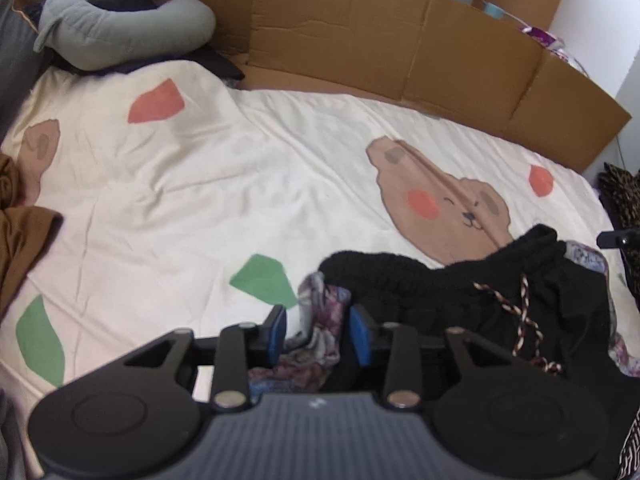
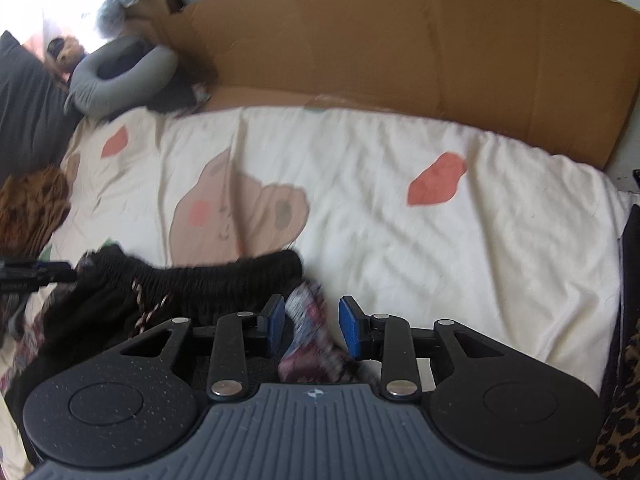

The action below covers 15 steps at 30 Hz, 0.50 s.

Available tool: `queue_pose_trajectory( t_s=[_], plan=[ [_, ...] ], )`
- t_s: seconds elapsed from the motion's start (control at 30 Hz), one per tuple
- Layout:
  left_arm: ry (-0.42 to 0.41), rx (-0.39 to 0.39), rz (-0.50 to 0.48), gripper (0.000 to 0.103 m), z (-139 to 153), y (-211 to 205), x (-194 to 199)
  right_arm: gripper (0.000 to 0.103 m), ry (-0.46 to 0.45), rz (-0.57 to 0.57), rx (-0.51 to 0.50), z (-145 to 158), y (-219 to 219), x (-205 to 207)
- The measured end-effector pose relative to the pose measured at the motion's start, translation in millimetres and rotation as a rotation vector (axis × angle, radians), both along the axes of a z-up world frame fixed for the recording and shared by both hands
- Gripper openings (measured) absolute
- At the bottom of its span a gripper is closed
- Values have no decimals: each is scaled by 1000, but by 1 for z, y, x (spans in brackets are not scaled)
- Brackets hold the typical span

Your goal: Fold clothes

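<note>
A black garment (image 1: 440, 292) with an elastic waistband and a braided drawstring (image 1: 516, 308) lies crumpled on a floral cloth (image 1: 320, 348) at the near edge of the bed. My left gripper (image 1: 320, 332) stands over the floral cloth's left corner. A fold of it rises between the blue pads, which do not press on it. In the right wrist view my right gripper (image 2: 312, 328) straddles the floral cloth (image 2: 308, 356) at the other end of the black garment (image 2: 200, 276), with a gap beside the right pad. The left gripper's tip (image 2: 36, 272) shows at the left edge.
The bed carries a cream sheet (image 1: 200, 200) printed with bears and leaves. Cardboard panels (image 1: 400, 52) wall its far side. A grey curved pillow (image 1: 120, 28) lies at the back left, a brown garment (image 1: 20, 240) at the left edge, and leopard-print cloth (image 2: 624, 400) at the right.
</note>
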<state>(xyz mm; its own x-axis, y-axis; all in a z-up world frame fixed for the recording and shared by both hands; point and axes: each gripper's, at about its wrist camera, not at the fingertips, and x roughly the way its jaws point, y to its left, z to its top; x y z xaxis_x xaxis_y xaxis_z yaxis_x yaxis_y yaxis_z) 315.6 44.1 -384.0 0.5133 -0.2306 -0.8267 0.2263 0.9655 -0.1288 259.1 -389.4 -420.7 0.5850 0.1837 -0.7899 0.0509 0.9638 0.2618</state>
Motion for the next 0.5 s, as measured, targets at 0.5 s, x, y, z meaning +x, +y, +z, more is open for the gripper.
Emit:
queue_pose_trajectory(
  t_s=[0.5],
  plan=[
    [73, 51, -27, 38, -37, 2, 31, 37, 77, 24, 11, -42, -4, 36]
  ],
)
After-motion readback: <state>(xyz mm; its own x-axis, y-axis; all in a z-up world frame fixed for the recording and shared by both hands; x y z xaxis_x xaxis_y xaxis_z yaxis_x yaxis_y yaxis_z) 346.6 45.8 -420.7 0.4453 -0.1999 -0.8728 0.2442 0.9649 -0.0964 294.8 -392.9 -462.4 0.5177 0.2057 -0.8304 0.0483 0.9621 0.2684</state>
